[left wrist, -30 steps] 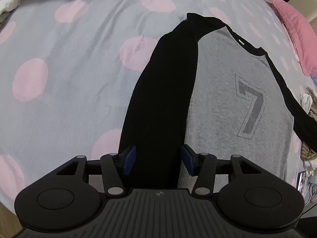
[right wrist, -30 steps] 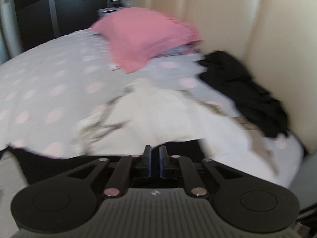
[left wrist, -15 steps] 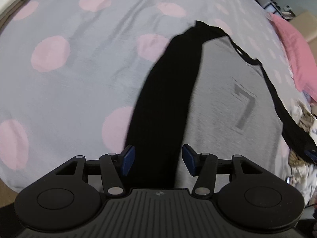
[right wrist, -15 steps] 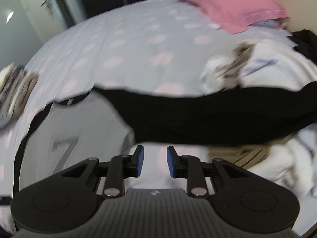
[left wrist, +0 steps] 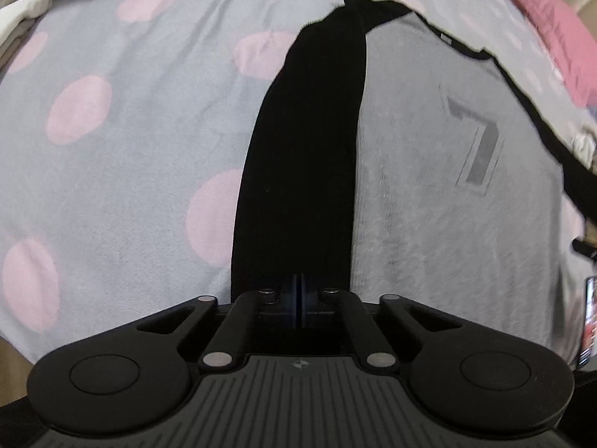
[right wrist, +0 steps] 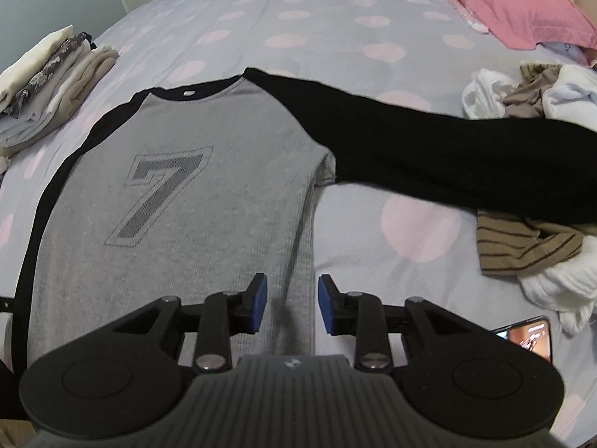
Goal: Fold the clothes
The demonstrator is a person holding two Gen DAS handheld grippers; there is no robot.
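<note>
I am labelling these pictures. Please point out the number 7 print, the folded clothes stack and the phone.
number 7 print (right wrist: 156, 194), right wrist view, on the diagonal stroke.
folded clothes stack (right wrist: 56, 78), right wrist view, on the beige layers.
phone (right wrist: 530, 338), right wrist view, on its lit screen.

A: Where does your left wrist camera look?
B: Low along the folded black sleeve (left wrist: 302, 149), close over the bed (left wrist: 112, 171).
A: And your right?
B: Higher, facing the headboard side. Both share the grey shirt (right wrist: 209, 201).
</note>
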